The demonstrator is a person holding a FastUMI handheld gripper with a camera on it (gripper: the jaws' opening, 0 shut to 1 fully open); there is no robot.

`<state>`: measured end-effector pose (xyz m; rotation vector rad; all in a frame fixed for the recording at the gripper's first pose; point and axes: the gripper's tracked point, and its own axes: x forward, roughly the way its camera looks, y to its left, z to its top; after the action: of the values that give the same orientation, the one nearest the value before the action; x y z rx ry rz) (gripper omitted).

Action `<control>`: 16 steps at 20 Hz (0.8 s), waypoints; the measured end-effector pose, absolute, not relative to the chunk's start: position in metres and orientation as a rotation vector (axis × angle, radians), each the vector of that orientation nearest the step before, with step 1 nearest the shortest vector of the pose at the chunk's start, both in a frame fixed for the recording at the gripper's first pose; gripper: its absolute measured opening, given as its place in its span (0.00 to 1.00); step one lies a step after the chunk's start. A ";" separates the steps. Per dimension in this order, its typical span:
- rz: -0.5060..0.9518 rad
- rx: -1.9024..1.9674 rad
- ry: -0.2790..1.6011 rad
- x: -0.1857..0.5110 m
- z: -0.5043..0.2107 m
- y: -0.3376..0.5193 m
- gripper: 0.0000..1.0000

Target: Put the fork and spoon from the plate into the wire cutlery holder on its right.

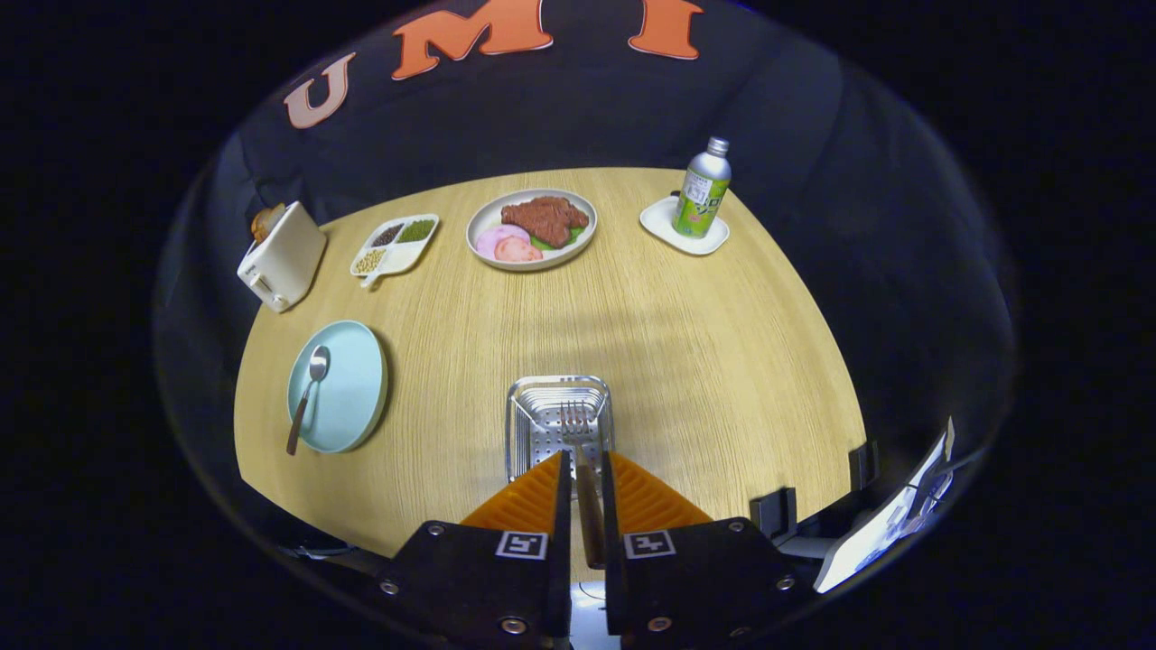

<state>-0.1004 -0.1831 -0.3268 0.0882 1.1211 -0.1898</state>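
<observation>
Steel-tined, wooden-handled fork [580, 456] clamped in the gripper [582, 469] above the wire cutlery holder [519, 424].

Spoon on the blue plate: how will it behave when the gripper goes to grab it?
The spoon looks metal with a wooden handle: probably stiff and light. Its handle overhangs the plate rim, so pressing there may tip it. The smooth bowl could slip. The gripper is shut on the fork.

1. My booth has a dark cloth wall [578, 108] hanging in soft folds behind everything.
2. The one piece of furniture is a light wood-grain table [686, 343].
3. A bright patch of light falls across the tabletop's middle.
</observation>
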 end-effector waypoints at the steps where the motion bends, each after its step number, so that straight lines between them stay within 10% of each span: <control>1: -0.191 0.087 1.075 -0.093 -0.318 -0.182 0.19; 7: -0.215 0.011 0.650 -0.027 -0.235 -0.172 0.60; 16: -0.153 -0.030 0.232 0.025 -0.137 -0.096 0.78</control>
<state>0.0246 -0.0961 -0.1368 -0.0304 0.2319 -0.1525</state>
